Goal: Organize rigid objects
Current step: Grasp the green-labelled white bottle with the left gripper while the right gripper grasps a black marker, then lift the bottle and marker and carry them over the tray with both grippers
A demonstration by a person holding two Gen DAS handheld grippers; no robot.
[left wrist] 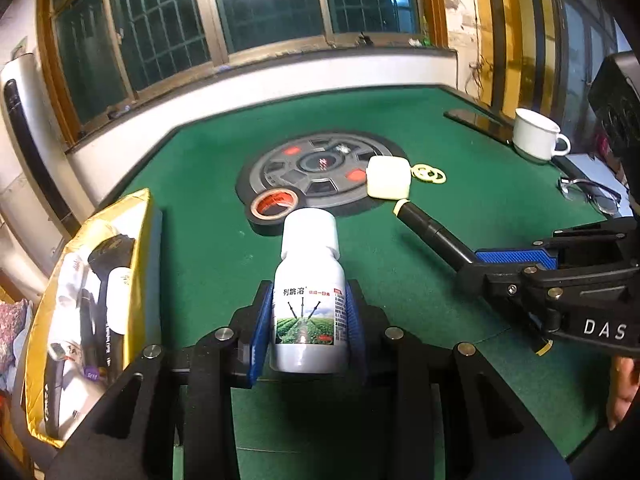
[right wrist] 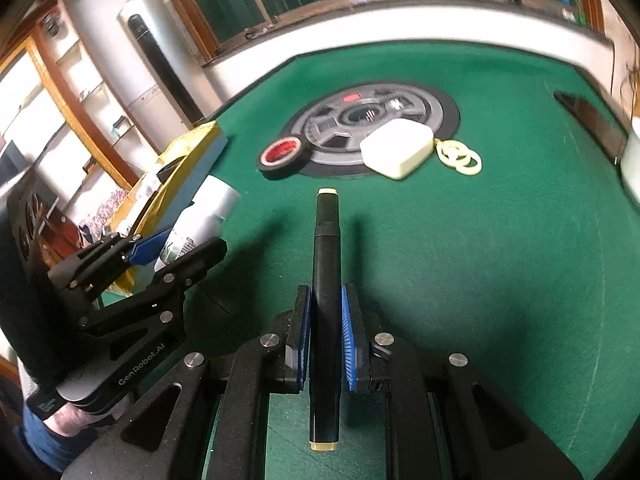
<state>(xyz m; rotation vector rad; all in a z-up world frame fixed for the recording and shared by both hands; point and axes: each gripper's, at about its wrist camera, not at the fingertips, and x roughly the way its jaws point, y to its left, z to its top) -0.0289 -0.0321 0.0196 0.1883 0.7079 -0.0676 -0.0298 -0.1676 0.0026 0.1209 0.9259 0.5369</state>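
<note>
From the left wrist camera, you are clamping the white bottle (left wrist: 307,300) between the blue pads of your left gripper (left wrist: 308,320), its cap pointing toward the table's middle. The yellow-rimmed box (left wrist: 140,248), already carrying several items, is sitting at the table's left edge, just beside your gripper. Your right gripper (left wrist: 516,260) is reaching in from the right, pinching the black marker (left wrist: 432,232). The tape roll (left wrist: 274,204), the cream case (left wrist: 389,178) and the pale rings (left wrist: 429,173) are lying near the table's centre disc; a white cup (left wrist: 534,134) is standing at the far right corner.

From the right wrist camera, you are gripping the marker along its lower half, jaws closed on it, its tip aiming at the centre. Your left gripper is carrying the bottle close to the box.

You seem to be mid-carry with both hands. Next, you likely need to swing the bottle over the box's rim, lower it into a free gap, then release; the marker follows.
</note>
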